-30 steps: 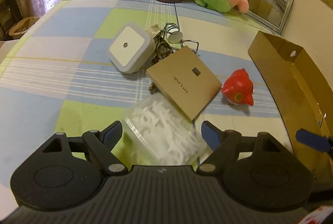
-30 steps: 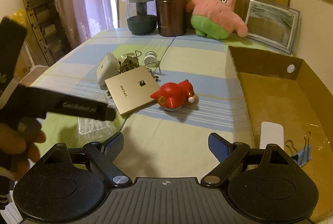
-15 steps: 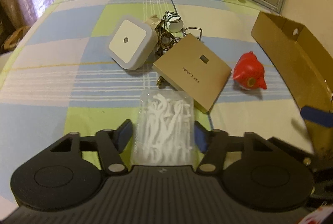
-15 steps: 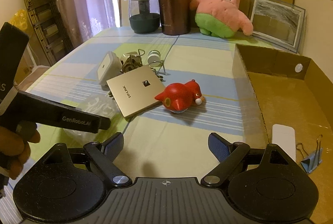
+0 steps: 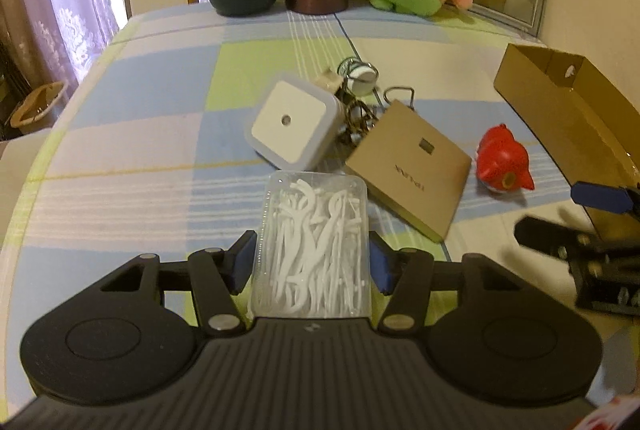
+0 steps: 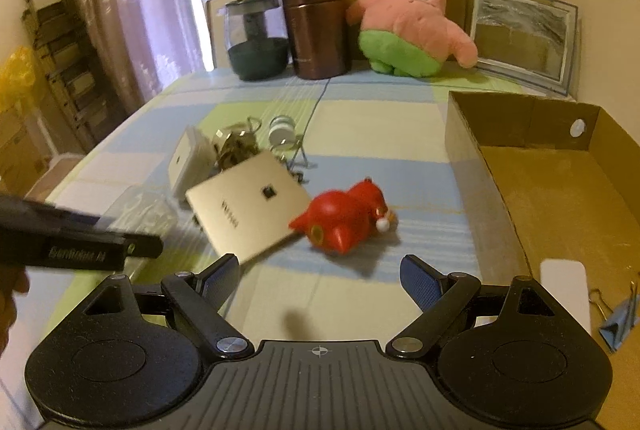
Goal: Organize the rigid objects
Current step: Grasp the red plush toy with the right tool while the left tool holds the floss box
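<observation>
The left gripper [image 5: 312, 262] is clamped on a clear plastic box of floss picks [image 5: 314, 242], its fingers [image 5: 243, 262] pressing the box's long sides, with the long axis running straight ahead between them. The box looks light, stiff and slippery, so gripping mid-length seems safest. The right gripper [image 6: 320, 278] is spread wide and empty, with a red toy [image 6: 340, 220] just beyond its fingertips.

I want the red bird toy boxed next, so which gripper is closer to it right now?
Right. The right gripper hangs open just short of the red bird toy; the left gripper sits further off, clamped on the floss pick box.
</observation>
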A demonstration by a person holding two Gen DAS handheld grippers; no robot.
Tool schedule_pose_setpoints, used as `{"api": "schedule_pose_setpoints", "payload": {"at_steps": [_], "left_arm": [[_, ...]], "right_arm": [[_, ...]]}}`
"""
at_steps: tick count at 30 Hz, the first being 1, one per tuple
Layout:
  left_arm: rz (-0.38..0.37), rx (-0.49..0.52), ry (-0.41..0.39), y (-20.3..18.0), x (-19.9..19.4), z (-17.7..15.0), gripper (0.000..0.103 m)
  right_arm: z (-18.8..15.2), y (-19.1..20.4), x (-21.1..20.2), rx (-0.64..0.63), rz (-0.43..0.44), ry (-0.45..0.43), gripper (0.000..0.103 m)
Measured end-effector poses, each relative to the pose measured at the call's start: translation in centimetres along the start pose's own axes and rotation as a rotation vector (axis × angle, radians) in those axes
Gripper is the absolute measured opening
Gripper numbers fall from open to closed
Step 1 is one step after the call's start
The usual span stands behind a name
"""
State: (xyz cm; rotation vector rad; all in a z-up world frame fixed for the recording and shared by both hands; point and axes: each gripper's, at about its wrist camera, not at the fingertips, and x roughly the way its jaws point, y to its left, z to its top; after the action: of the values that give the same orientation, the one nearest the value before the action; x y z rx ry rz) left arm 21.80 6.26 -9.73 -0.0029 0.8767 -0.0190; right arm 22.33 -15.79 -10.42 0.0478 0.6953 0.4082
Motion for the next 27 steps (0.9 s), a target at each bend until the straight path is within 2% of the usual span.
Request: {"api": "schedule_pose_setpoints", "payload": {"at_steps": [8, 18, 21, 27], "left_arm": [[-0.013, -0.028, -0.017, 0.9, 0.4, 0.6, 0.053], [-0.044, -0.045, -0.022, 0.9, 0.6, 0.8, 0.053], [-0.051, -0.049, -0.018, 1.0, 0.7, 0.7, 0.053], [-0.056, -0.057, -0.018, 0.9, 0.5, 0.6, 0.053]], "right_arm": [[1.9, -0.5, 2.6, 0.136, -0.051, -0.038, 0.082], [2.6, -2.1, 5.2, 0.365, -0.109, 0.0, 0.062], [2.4, -2.3, 5.0, 0.374, -0.111, -0.004, 0.056], [2.3, -2.0, 4.6, 0.323, -0.102, 0.015, 0.055]]}}
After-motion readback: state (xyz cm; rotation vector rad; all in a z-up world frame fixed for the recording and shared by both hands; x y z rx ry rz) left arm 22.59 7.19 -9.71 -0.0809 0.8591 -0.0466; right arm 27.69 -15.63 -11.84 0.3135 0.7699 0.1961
